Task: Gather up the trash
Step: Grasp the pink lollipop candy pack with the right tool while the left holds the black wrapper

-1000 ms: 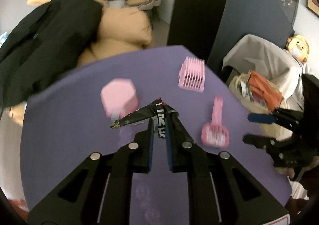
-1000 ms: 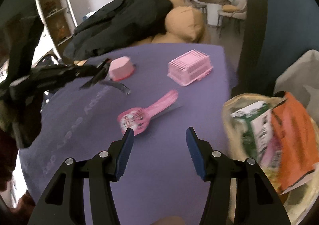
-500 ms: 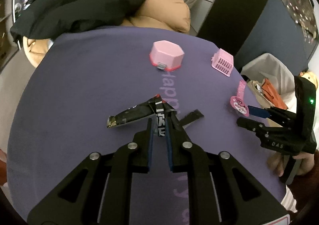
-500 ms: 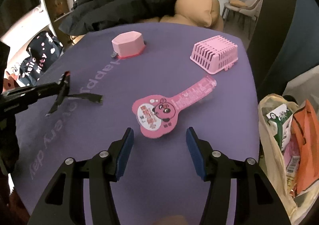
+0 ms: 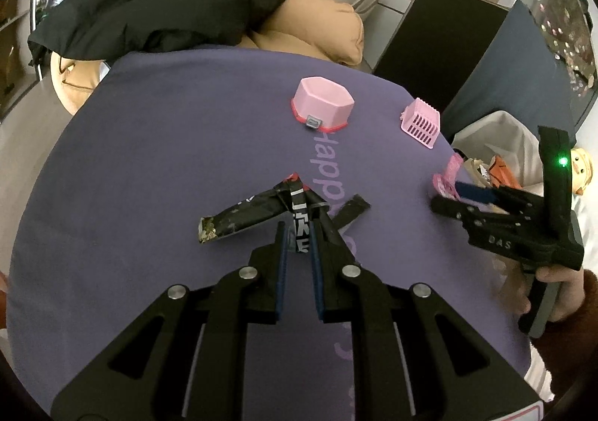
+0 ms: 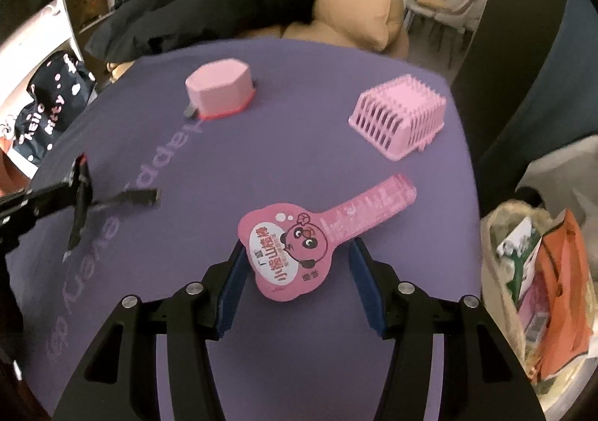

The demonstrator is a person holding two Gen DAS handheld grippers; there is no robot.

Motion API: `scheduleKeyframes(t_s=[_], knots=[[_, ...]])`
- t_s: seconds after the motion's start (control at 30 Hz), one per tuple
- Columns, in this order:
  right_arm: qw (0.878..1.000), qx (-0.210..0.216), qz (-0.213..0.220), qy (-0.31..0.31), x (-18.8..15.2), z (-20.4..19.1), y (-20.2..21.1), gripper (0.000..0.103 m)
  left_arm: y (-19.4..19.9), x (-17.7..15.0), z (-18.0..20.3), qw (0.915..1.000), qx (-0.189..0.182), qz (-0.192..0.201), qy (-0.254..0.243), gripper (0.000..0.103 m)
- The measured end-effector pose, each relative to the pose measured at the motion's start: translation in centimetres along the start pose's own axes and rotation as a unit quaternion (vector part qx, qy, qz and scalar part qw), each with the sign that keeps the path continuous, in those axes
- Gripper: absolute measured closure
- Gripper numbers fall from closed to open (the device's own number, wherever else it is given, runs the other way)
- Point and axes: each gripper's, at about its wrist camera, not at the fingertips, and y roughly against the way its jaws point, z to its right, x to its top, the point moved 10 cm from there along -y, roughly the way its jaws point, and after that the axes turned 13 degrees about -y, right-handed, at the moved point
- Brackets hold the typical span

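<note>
Collecting: left gripper [image 5: 298,234] clamps black wrapper [image 5: 261,213] | right gripper [image 6: 295,264] spread around pink packet [image 6: 299,241], ungrasped | bag [image 6: 538,271] part-filled

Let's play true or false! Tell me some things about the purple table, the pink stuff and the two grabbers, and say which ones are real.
1. The left hand-held gripper pinches a black wrapper. True.
2. The right hand-held gripper is squeezed shut on the pink wrapper. False: its jaws are open on either side of the wrapper's round end.
3. The pink slatted basket lies on the purple tablecloth. True.
4. The pink box with the red rim sits inside the basket. False: it stands apart from it on the cloth.
5. A bag of rubbish is beside the table, at the right of the right wrist view. True.
</note>
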Motion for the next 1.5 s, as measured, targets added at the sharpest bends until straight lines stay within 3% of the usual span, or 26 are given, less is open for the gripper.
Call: scheduleKeyframes(t_s=[0.1,0.23,0.27,0.3,0.67,1.07,1.5], knots=[[1.000,-0.004,0.018,0.015,0.5,0.0,0.4,0.064,0.3,0.0,0.0,1.0000,0.005,0.000,0.001,0.092],[0.999,0.035,0.009,0.002,0.5,0.4,0.9,0.076,0.7,0.4,-0.1,0.9999,0.005,0.007,0.010,0.092],[0.999,0.036,0.007,0.001,0.5,0.6,1.1,0.086,0.8,0.5,0.0,0.9999,0.004,0.009,0.011,0.092],[0.999,0.037,0.006,0.001,0.5,0.8,1.4,0.088,0.8,0.6,0.1,0.9999,0.003,0.010,0.011,0.092],[0.998,0.051,0.023,0.000,0.4,2.7,5.4,0.094,1.5,1.8,2.4,0.9997,-0.010,0.022,-0.002,0.092],[0.997,0.070,0.040,-0.001,0.1,3.0,7.6,0.095,1.4,2.1,4.3,0.9996,-0.021,0.018,-0.010,0.092],[0.987,0.093,0.129,-0.001,3.2,4.5,14.1,0.095,3.7,7.4,7.7,0.9972,-0.017,0.061,-0.039,0.092]])
